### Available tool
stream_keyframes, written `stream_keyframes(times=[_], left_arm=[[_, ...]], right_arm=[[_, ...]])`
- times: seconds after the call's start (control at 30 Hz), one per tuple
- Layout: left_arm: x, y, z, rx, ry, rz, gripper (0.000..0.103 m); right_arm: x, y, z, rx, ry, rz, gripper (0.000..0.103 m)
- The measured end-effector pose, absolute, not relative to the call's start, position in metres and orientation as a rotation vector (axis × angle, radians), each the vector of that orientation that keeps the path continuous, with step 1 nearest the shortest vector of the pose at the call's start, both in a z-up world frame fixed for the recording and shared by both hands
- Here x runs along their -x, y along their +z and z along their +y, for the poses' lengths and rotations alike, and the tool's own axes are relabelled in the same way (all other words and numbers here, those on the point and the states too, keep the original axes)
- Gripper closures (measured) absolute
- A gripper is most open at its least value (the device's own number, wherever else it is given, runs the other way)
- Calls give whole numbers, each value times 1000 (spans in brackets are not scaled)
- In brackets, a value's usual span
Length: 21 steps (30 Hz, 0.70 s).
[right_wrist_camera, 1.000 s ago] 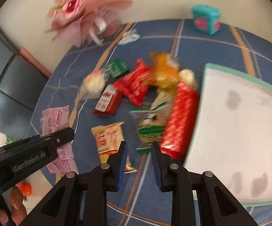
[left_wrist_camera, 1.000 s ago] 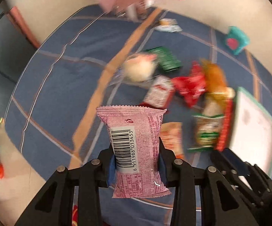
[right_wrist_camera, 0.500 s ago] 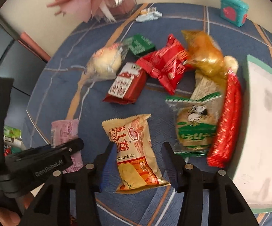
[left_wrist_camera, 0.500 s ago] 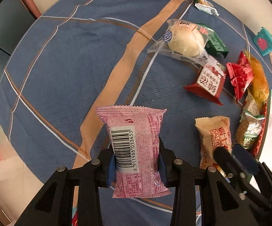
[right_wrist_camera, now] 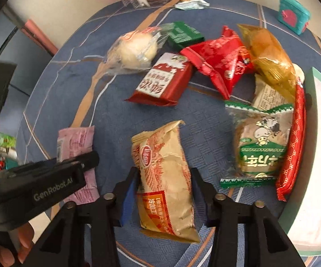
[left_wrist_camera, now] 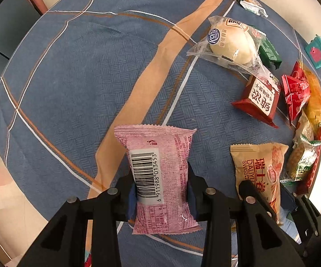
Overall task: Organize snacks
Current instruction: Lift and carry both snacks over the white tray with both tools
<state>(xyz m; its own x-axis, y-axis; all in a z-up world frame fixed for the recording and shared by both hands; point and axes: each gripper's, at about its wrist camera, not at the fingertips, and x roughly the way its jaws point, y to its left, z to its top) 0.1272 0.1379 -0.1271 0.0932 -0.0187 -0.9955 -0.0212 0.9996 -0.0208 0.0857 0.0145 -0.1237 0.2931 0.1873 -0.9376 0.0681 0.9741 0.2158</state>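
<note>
Since a second ago, both grippers lower over the blue-cloth bench [left_wrist_camera: 75, 71], the snacks now larger and sharper in view.

Left gripper [left_wrist_camera: 161, 197]: jaws clamped on the pink snack packet [left_wrist_camera: 158, 175] (barcode side up), held at 6 o'clock in the left wrist view, above the cloth.

Right gripper [right_wrist_camera: 163, 197]: jaws closing around the tan snack bag [right_wrist_camera: 164, 178], which lies between the blue pads at 6 o'clock; contact on either side hard to tell.

At 12 o'clock from the tan bag, a dark red packet [right_wrist_camera: 163, 82]; at 11 o'clock, a wrapped round bun [right_wrist_camera: 136, 50]; at 3 o'clock, a green-and-white packet [right_wrist_camera: 260, 146] beside a long red stick pack [right_wrist_camera: 293, 140]. White tray [right_wrist_camera: 316, 93] at the right edge.
</note>
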Motion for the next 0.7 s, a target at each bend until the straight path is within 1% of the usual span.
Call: stream_keyframes(times=[0.13,0.23,0.53,0.7], left_arm=[[-118,-125,135,34,2,1480,64],[-119,-121,138,36,2,1477,64],[-119,-83,130,34,-26,1409,64],[-115,-57,104,21,-69,1361,64]], right_arm=[[-87,-121,17,-226,90,1269,69],[-85,-114,13,-242,88,1257,72],[-64,-69,-21,-328,72,1137,72],[-51,-45,-53,-352,-3,1084,72]])
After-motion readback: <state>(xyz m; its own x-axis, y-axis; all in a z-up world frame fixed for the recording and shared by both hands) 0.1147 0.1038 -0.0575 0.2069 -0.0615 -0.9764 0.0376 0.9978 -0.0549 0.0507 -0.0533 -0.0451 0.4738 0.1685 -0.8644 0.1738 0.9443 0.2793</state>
